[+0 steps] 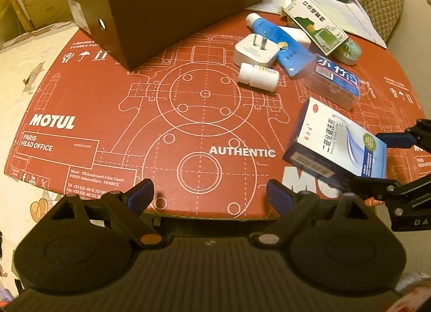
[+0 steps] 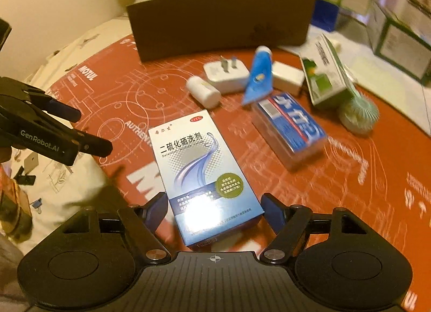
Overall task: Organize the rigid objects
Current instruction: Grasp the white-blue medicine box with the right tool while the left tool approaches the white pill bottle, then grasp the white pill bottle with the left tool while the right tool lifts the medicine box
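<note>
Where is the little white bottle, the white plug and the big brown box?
little white bottle (image 1: 258, 76), left wrist view, on its body.
white plug (image 1: 253, 51), left wrist view, on its flat top.
big brown box (image 2: 221, 26), right wrist view, on its front wall.

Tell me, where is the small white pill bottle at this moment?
The white pill bottle lies on its side on the red cardboard mat, right in front of the white plug adapter, in the right half of the left wrist view.

brown box (image 1: 167, 15): 1 | medicine cartons (image 2: 204, 174): 2 | white bottle (image 1: 258, 78): 1 | tube (image 1: 280, 45): 1 | plug adapter (image 1: 254, 51): 1
</note>
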{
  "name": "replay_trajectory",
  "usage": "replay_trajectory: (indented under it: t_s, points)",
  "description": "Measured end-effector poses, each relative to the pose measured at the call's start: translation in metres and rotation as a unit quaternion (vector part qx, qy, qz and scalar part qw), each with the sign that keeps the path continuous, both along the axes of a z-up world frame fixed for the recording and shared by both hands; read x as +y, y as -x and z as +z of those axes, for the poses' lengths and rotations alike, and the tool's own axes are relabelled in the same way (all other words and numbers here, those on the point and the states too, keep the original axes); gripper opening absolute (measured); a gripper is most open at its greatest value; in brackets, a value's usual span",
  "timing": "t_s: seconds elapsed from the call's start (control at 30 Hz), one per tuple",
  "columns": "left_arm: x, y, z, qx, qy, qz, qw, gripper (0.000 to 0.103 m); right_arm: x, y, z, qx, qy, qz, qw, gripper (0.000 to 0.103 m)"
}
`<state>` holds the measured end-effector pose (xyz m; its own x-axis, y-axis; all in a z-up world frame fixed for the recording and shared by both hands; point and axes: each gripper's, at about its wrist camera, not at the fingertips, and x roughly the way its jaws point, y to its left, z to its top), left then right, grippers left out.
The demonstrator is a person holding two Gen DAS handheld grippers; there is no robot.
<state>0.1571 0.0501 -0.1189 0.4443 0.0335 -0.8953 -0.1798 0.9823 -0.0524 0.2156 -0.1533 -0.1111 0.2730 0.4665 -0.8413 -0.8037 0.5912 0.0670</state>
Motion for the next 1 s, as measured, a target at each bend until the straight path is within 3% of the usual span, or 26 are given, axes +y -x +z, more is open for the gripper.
replay_trajectory:
  t_s: [0.33, 0.5, 0.57, 0.63, 0.73, 1.0]
  points:
    - [0.000, -0.001, -0.001, 0.002, -0.008, 0.004, 1.0000, 0.089, 0.031, 0.009, -0.007, -0.050, 0.034, 0.057, 0.997, 0.076]
    - [0.002, -0.002, -0.001, 0.004, -0.011, 0.012, 0.9999, 0.089, 0.042, 0.006, -0.014, -0.053, 0.032, 0.069, 0.996, 0.076]
    - [0.003, -0.004, -0.001, 0.004, -0.011, 0.015, 0.9998, 0.089, 0.044, 0.004, -0.017, -0.051, 0.035, 0.068, 0.996, 0.074]
    - [0.002, -0.007, -0.001, 0.005, -0.011, 0.016, 0.9998, 0.089, 0.043, 0.002, -0.017, -0.051, 0.032, 0.069, 0.996, 0.066]
    - [0.000, -0.014, -0.002, 0.004, -0.012, 0.011, 0.9999, 0.088, 0.038, -0.002, -0.013, -0.058, 0.029, 0.060, 0.996, 0.061]
    - [-0.020, -0.041, 0.001, -0.023, -0.011, -0.041, 0.9988, 0.080, 0.011, -0.024, 0.018, -0.062, -0.005, -0.016, 0.998, 0.061]
